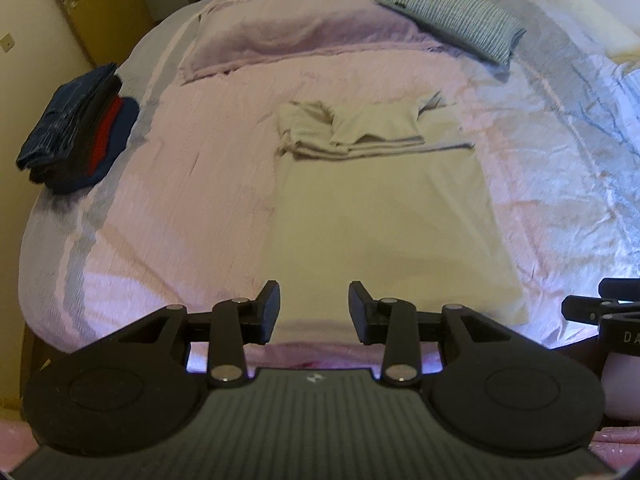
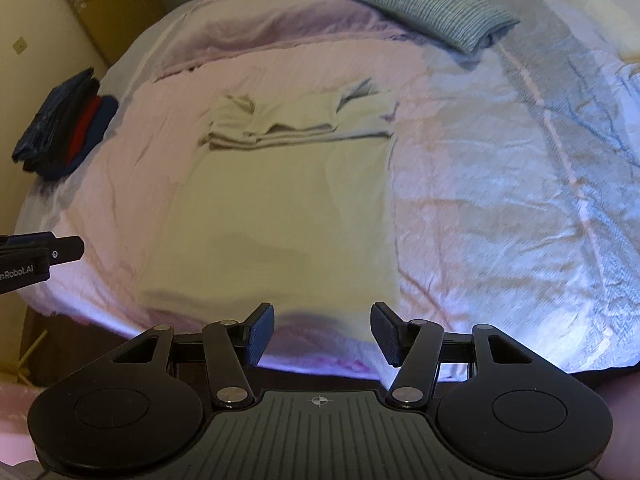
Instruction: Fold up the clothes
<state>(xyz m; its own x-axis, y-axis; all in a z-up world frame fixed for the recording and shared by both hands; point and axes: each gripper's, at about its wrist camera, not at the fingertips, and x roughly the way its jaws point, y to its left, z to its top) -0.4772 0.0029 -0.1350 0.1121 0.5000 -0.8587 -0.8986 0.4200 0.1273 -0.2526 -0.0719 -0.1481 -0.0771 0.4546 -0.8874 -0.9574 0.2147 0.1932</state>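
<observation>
One cream garment [image 1: 380,208], one folded stack [image 1: 80,124]; both tongs [image 1: 314,312] [image 2: 322,334] apart, empty.

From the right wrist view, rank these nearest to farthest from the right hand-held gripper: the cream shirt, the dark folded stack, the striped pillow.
1. Cream shirt: straight ahead of the right hand-held gripper, its near hem just past the fingers.
2. Dark folded stack: far left, at the bed's edge.
3. Striped pillow: far end of the bed, slightly right.

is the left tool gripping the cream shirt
No, the left tool hangs open above the flat cream shirt, nothing between its fingers.
</observation>
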